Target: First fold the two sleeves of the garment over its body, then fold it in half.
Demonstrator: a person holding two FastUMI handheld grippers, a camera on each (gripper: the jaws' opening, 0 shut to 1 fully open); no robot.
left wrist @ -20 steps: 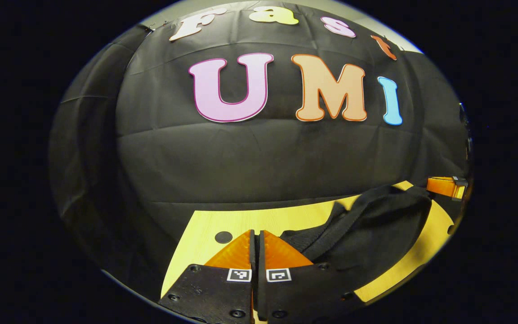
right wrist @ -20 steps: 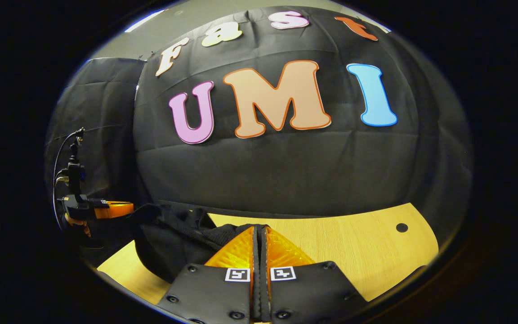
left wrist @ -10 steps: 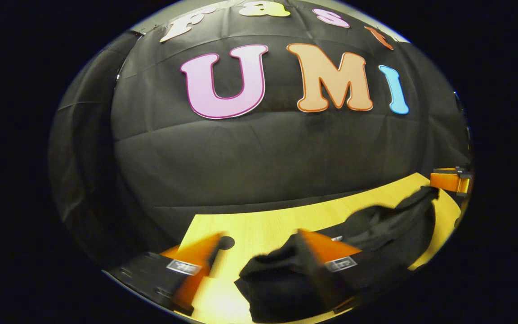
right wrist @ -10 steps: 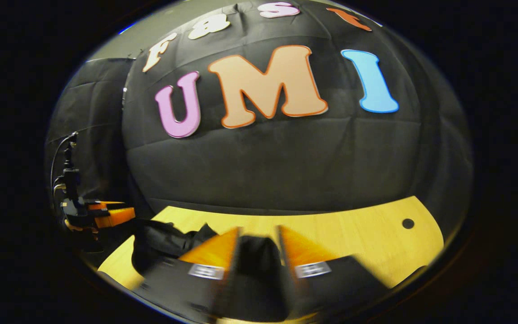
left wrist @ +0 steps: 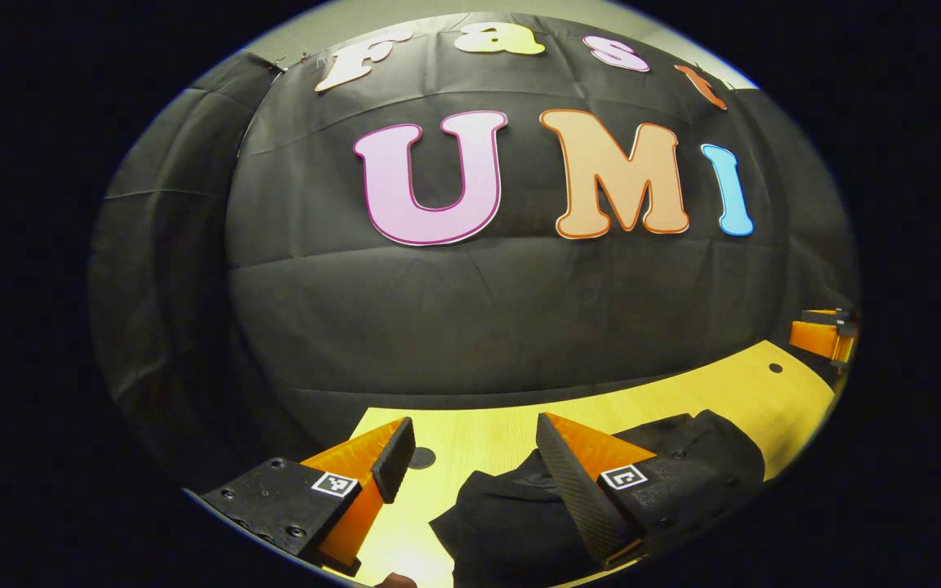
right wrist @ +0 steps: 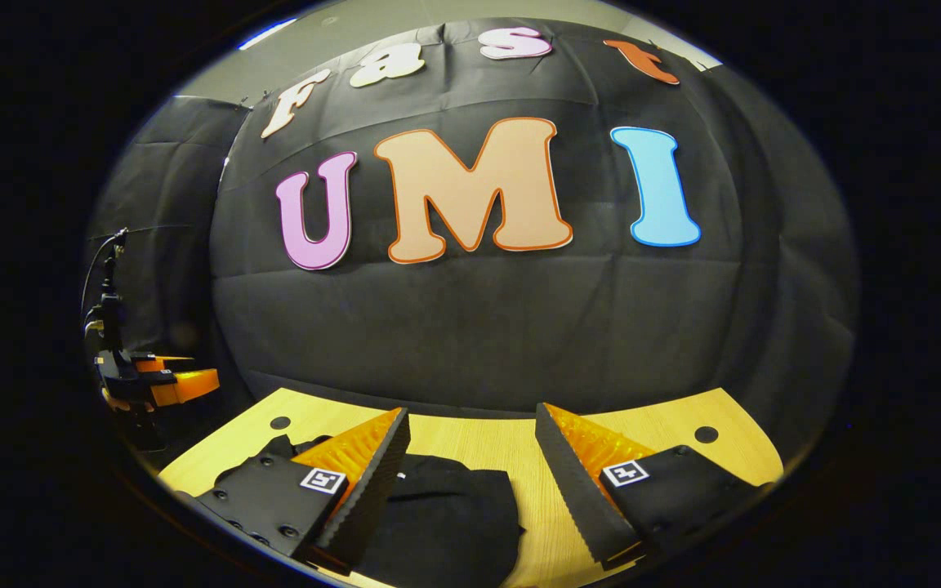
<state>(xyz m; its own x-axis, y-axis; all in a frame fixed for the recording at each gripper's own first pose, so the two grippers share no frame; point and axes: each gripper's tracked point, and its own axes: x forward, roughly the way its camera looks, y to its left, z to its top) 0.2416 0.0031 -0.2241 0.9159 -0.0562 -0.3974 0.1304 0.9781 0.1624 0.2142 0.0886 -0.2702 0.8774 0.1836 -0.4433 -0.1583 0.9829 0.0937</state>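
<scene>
Garment (right wrist: 446, 523) lies bunched in a dark, compact heap on the wooden table (right wrist: 650, 425), free of both grippers. I read that as the last fold just set down, though I can't see enough of it to confirm sleeves are tucked or the halves line up.

Left gripper (left wrist: 470, 457): fingers spread wide, nothing between them. In the left gripper view the garment (left wrist: 519, 523) sits under and beyond its right-hand finger, and bare table shows in the gap. Not touching cloth as far as I can tell (finger hides the contact line).

Right gripper (right wrist: 470, 449): also wide apart, holding nothing. In the right gripper view the garment is below the gap and runs under the left-hand finger, with bare table to the other side.

Relative to the garment, the grippers sit at its two opposite ends, which fits a two-handed fold where each took one corner. In the right gripper view I see the left gripper (right wrist: 180, 384) farther off, beyond the garment's far end.

My call: fold is likely done, pending a check of the edges.
</scene>
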